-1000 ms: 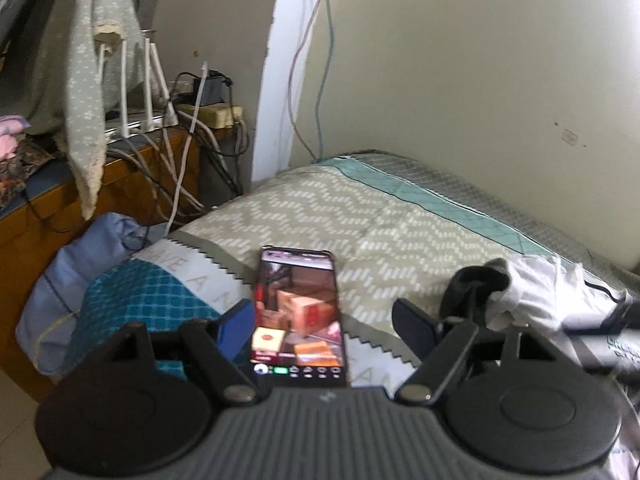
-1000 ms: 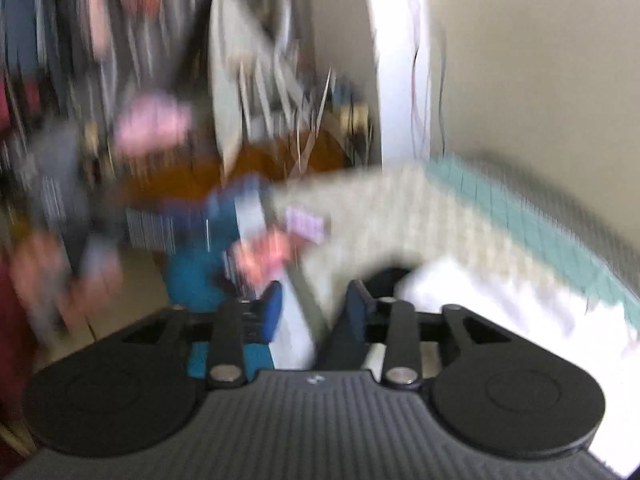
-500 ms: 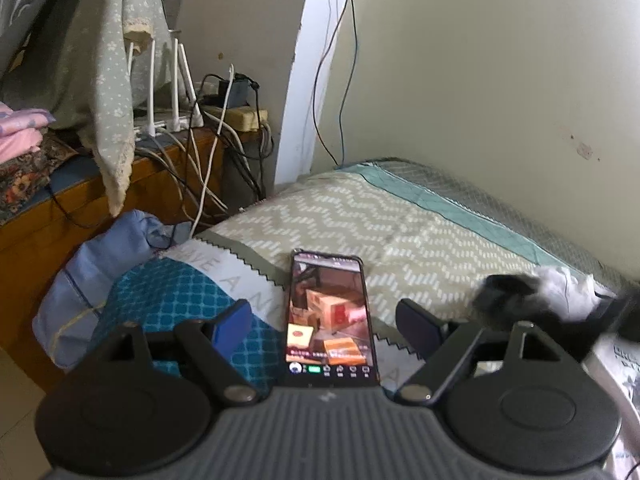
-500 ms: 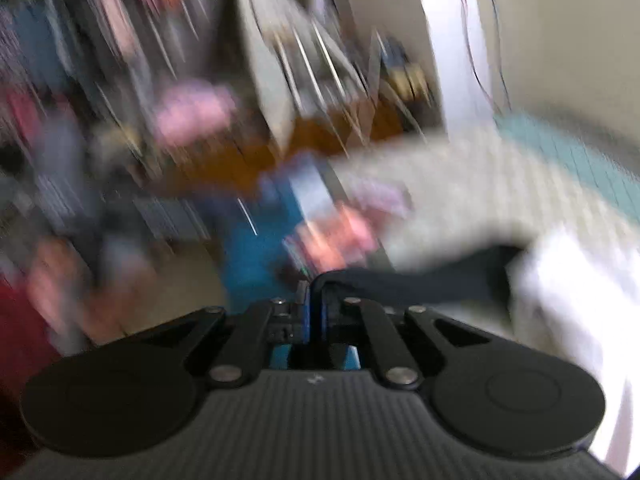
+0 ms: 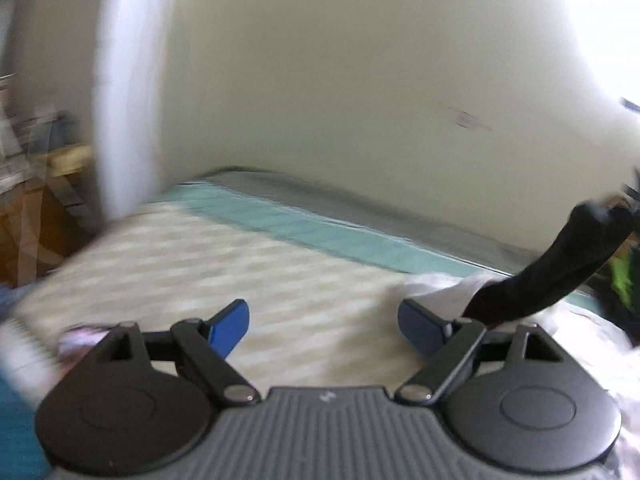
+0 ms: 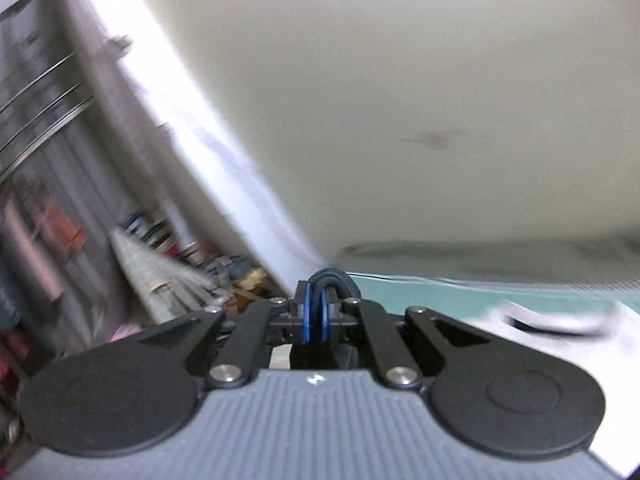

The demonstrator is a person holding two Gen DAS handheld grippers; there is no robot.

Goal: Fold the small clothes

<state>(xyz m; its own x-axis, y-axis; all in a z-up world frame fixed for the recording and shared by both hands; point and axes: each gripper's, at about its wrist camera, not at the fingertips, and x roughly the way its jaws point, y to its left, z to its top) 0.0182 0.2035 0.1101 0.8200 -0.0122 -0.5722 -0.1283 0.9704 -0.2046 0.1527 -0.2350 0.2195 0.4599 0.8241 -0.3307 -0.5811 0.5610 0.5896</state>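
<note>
one claw (image 6: 316,316) pinches a dark garment (image 6: 332,278), the other (image 5: 323,326) opening, empty.

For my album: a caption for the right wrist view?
Right tool shut on a dark garment, above the bed.

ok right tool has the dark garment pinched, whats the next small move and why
Probably bring the open left tool across to catch the hanging end of the dark garment. The right tool is shut on a fold of it, it trails up off the bed, and nothing sits between the left pads.
</note>
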